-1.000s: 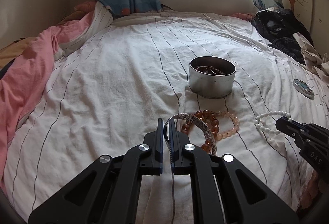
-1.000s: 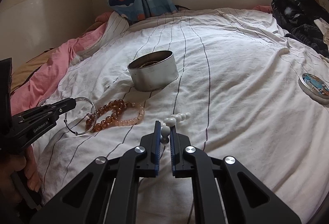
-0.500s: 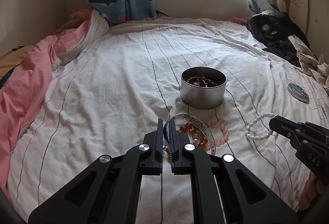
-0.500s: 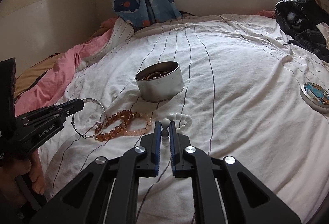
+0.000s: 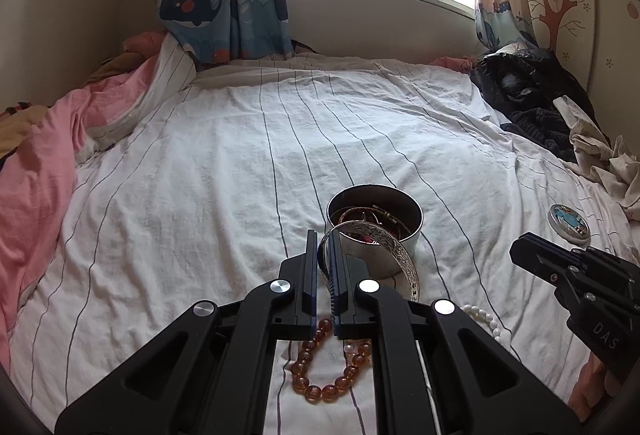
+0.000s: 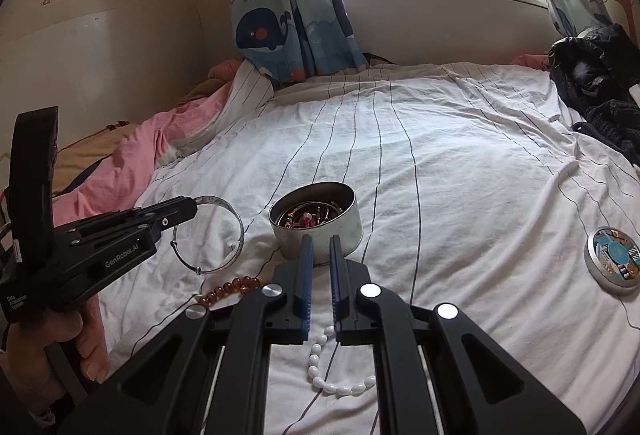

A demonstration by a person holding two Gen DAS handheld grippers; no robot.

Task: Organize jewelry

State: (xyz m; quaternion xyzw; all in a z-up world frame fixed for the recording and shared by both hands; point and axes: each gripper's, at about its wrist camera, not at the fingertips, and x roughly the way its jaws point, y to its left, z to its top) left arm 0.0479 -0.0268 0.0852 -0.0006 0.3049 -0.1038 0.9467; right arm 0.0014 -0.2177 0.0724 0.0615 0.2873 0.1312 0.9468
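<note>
Left gripper (image 5: 322,235) holding the silver bangle (image 5: 400,259) clear of the striped sheet (image 5: 200,195), pads clamping the band edge-on near their tips, ring hanging just beside and in front of the open tin (image 5: 374,188), which is already holding other pieces. Right gripper (image 6: 320,239) hovering near the tin's front wall, jaws drawn almost together with no bead showing between the pads; white bead strand (image 6: 316,371) showing beneath its fingers, apparently lying on the sheet, though any hold on it not being possible to confirm. Amber bead bracelet (image 5: 316,393) resting on the sheet below the left fingers, not yet gathered; round printed lid (image 6: 614,257) lying well apart to the right. For a clean deposit: keeping the clamp firm while bringing the bangle fully over the rim, tilting the ring flatter so as to be clearing the wall rather than catching on it, lowering inside before parting the pads, and keeping the right gripper out of the left one's path. Main risks: bangle swinging against the rim and tipping the light tin on soft bedding, or slipping from so narrow a bite.
</note>
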